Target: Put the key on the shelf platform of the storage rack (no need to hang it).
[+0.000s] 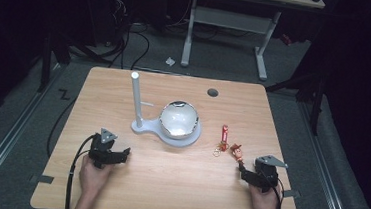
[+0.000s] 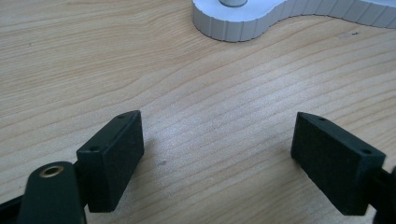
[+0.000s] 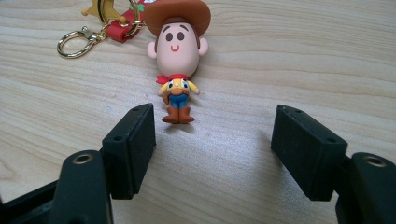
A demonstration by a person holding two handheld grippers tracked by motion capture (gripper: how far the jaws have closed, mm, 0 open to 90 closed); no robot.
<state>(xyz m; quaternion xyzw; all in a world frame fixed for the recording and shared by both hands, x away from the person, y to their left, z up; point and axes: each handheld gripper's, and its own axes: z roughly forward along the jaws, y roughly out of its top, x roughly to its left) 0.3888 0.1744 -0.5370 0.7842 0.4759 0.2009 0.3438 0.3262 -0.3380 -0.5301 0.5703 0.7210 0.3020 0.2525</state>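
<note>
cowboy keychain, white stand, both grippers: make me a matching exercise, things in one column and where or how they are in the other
Things:
1. cowboy figure
2. white stand
3. left gripper
4. right gripper

Places or states:
A. jaws open over bare wood, the white base ahead
B. lying flat on the table, joined to a gold ring and red strap
C. jaws open, the figure's boots just ahead of them
D. mid-table, with an upright post and a shiny bowl on its base

Pairs: 1-B, 2-D, 3-A, 4-C
</note>
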